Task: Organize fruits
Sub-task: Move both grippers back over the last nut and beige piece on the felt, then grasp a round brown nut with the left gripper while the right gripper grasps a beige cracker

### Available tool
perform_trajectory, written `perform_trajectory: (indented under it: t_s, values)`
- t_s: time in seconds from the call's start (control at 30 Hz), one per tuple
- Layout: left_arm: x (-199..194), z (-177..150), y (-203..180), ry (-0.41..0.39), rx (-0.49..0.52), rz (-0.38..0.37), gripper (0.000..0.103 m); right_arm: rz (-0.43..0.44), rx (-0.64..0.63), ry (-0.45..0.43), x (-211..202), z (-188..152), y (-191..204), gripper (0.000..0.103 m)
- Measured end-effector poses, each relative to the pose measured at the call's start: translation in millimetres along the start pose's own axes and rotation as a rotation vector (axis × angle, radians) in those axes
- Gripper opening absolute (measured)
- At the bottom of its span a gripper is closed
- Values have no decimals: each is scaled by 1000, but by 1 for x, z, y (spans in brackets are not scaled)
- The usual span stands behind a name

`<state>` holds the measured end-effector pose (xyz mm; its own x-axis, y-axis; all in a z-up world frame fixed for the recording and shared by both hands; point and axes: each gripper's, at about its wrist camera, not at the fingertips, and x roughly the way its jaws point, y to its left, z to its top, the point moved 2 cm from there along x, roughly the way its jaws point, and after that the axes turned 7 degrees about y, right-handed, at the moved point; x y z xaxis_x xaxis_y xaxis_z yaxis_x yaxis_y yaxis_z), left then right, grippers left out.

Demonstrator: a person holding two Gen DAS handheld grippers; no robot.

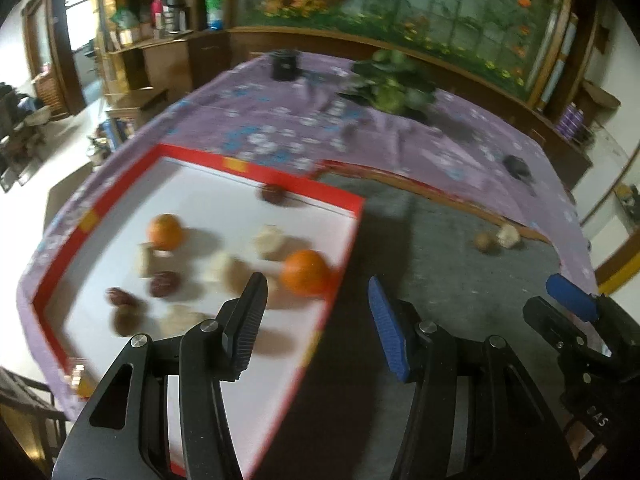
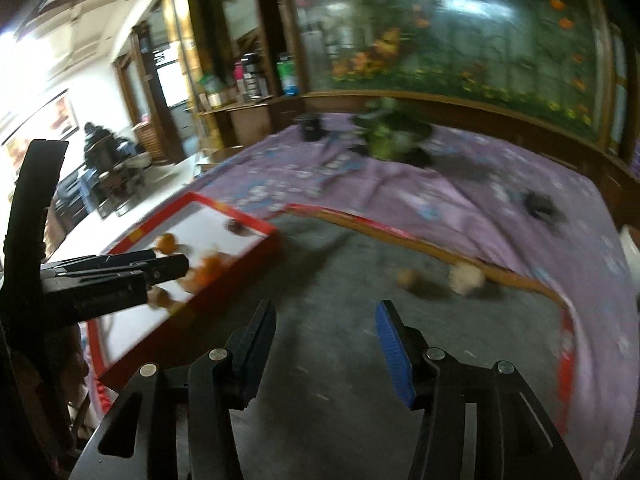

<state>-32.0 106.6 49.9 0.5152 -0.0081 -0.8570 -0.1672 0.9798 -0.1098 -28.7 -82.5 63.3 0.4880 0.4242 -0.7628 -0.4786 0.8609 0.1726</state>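
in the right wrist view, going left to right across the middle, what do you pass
left hand-held gripper → red-rimmed white tray with oranges → bare grey surface → small brown round fruit → pale lumpy piece → purple floral cloth

1. You're in somebody's home, looks like a living or dining room, not a lab or shop.
2. The table has a purple floral cloth (image 1: 460,148) thrown over it, wrinkled and homey.
3. Behind it you've got a huge garden mural (image 1: 400,12), flowers and greenery, set in a wooden frame across the back wall.
4. Wooden shelves (image 1: 160,48) on the left hold thermoses and bottles (image 1: 174,6), the usual household clutter.
5. A leafy potted plant (image 1: 392,84) sits on the far side of the table.
6. In your right wrist view, a framed picture (image 2: 44,128) hangs on the left wall, with furniture and a doorway (image 2: 172,80) further back.
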Motion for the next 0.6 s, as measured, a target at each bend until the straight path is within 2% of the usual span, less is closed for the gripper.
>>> perform_trajectory:
  t_s: [0.17,0.4,0.6]
  values:
    - [14,6,-43,41,65,-60,53,-50,94,9,-13,-20,-46,51]
    - [43,21,-101,98,178,-130,53,-75,146,13,-19,-33,-78,51]
    - [76,35,-143,150,246,-128,52,-67,175,14,-16,-30,-99,51]
